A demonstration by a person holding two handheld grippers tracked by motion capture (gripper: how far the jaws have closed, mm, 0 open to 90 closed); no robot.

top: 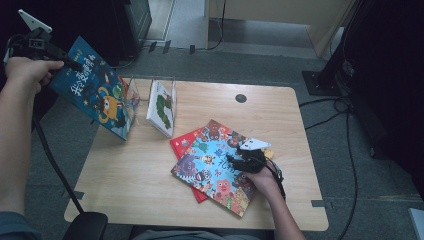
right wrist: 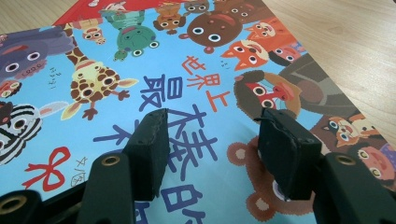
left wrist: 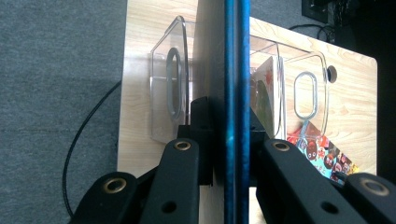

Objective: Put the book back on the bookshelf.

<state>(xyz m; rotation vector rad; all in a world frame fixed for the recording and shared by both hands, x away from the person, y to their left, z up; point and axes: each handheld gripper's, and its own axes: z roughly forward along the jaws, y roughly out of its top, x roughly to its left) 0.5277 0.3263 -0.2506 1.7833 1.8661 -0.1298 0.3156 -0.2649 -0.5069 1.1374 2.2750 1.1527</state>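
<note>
Jaws of your left gripper [left wrist: 229,154] clamped on the blue book's [top: 95,92] edge, book held upright off the table's far left corner beside the clear rack [left wrist: 168,88], your right gripper [right wrist: 212,140] jaws apart, over the animal book [right wrist: 140,70] lying flat near right.

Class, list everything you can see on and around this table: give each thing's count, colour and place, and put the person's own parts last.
Blue picture book: one, dark blue cover, held in the air over the table's left edge by the left gripper.
Clear book rack: one, transparent plastic, far left of the table.
White book: one, white with a green caterpillar, standing in the rack.
Animal picture book: one, light blue with cartoon animals, lying flat at table centre.
Red book: one, under the animal book.
Table: one, light wood.
Left gripper: black, shut on the blue book.
Right gripper: black, open over the animal book.
</note>
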